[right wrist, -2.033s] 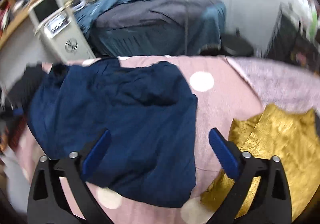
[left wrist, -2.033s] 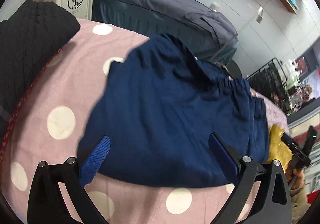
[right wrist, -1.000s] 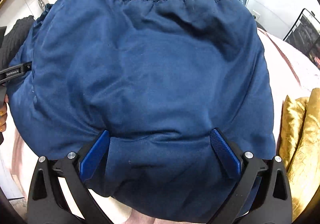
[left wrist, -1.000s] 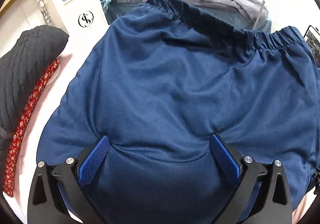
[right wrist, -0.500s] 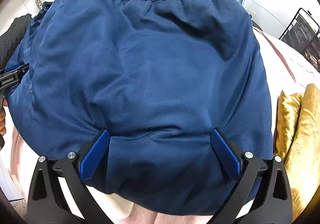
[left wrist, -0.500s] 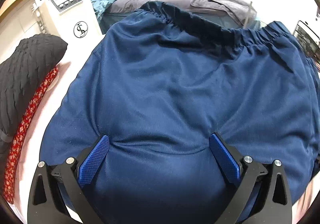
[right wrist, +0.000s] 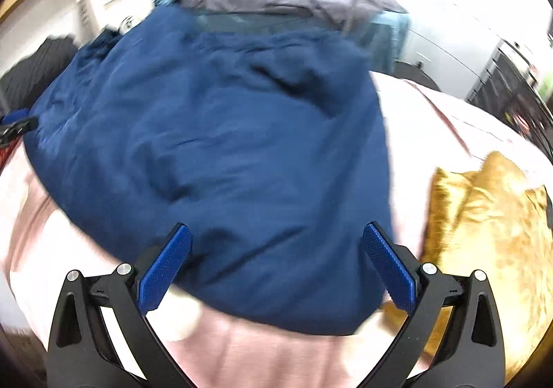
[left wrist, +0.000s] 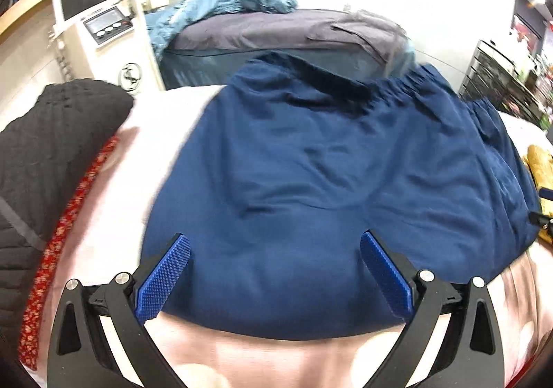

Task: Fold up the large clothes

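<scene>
On pink spread [left wrist: 114, 215]: rumpled navy garment [left wrist: 311, 180], gathered elastic waistband [left wrist: 345, 83].

Navy garment [right wrist: 221, 153] lies on the pink cover [right wrist: 276, 357]; right gripper [right wrist: 276, 260] spread wide; gold cushion [right wrist: 484, 232] beside it.

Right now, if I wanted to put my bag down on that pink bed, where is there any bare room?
Bare pink cover shows between the navy garment and the gold fabric, beyond the gold. Another strip lies between the navy garment and the black quilted item. The middle is crowded by the navy garment; both open grippers, left and right, hover at its near edge.
</scene>
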Available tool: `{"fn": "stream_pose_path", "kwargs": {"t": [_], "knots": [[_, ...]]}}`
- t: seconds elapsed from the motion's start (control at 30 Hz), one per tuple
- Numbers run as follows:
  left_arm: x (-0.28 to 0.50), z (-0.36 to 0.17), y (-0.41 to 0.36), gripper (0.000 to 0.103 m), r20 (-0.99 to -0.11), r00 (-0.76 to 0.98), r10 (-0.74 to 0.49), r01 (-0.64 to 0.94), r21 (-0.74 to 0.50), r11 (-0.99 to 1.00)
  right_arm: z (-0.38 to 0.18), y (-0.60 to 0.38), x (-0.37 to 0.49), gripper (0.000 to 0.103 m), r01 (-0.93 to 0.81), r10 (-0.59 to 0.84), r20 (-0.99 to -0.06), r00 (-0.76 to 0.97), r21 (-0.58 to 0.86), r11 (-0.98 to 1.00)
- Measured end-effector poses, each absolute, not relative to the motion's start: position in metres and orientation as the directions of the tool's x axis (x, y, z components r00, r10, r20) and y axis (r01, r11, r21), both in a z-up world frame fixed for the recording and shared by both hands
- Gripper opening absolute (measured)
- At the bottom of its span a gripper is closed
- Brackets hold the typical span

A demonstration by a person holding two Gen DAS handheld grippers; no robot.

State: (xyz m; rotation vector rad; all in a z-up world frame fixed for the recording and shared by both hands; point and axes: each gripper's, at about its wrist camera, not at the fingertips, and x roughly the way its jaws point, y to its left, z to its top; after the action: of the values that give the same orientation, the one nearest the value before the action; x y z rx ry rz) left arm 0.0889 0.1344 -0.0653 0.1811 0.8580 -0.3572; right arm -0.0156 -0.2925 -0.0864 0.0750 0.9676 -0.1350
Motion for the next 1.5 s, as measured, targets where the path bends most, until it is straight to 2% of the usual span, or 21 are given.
{"fn": "stream_pose_path", "kwargs": {"t": [0.13,0.27,0.4,0.57,0.63,0.83,1.07,1.2,1.5], "knots": [[0.119,-0.067,0.16,0.097,-0.794,0.57,-0.213,0.309,-0.033,0.95,-0.09,-0.346,-0.012,0.098,0.279,-0.015,-0.851,0.526,0.155,0.948],[0.152,-0.081,0.171,0.097,-0.835,0.518,-0.187,0.274,-0.045,0.961,-0.104,-0.383,0.001,0.098,0.331,0.137,-0.861,0.489,0.329,0.884],[0.173,-0.101,0.173,0.098,-0.87,0.447,-0.207,0.257,-0.097,0.962,-0.117,-0.381,0.021,0.098,0.302,0.161,-0.89,0.426,0.308,0.902],[0.2,-0.133,0.2,0.098,-0.863,0.302,-0.405,0.118,-0.387,0.914,-0.136,-0.393,0.031,0.098,0.337,0.215,-0.892,0.397,0.36,0.87],[0.208,-0.143,0.208,0.098,-0.847,0.253,-0.468,0.093,-0.46,0.883,-0.144,-0.399,0.034,0.098,0.346,0.25,-0.882,0.399,0.398,0.85],[0.222,-0.152,0.212,0.098,-0.823,0.168,-0.542,0.152,-0.522,0.839,-0.167,-0.409,0.043,0.098,0.344,0.4,-0.837,0.373,0.526,0.778],[0.247,-0.151,0.201,0.098,-0.822,0.1,-0.561,0.27,-0.521,0.81,-0.169,-0.407,0.068,0.098,0.259,0.458,-0.816,0.352,0.555,0.79],[0.261,-0.155,0.196,0.098,-0.799,0.108,-0.592,0.28,-0.547,0.789,-0.174,-0.408,0.08,0.098,0.221,0.5,-0.787,0.362,0.593,0.774],[0.284,-0.153,0.176,0.098,-0.803,0.108,-0.587,0.283,-0.541,0.792,-0.173,-0.394,0.088,0.098,0.204,0.46,-0.789,0.408,0.57,0.796]]}}
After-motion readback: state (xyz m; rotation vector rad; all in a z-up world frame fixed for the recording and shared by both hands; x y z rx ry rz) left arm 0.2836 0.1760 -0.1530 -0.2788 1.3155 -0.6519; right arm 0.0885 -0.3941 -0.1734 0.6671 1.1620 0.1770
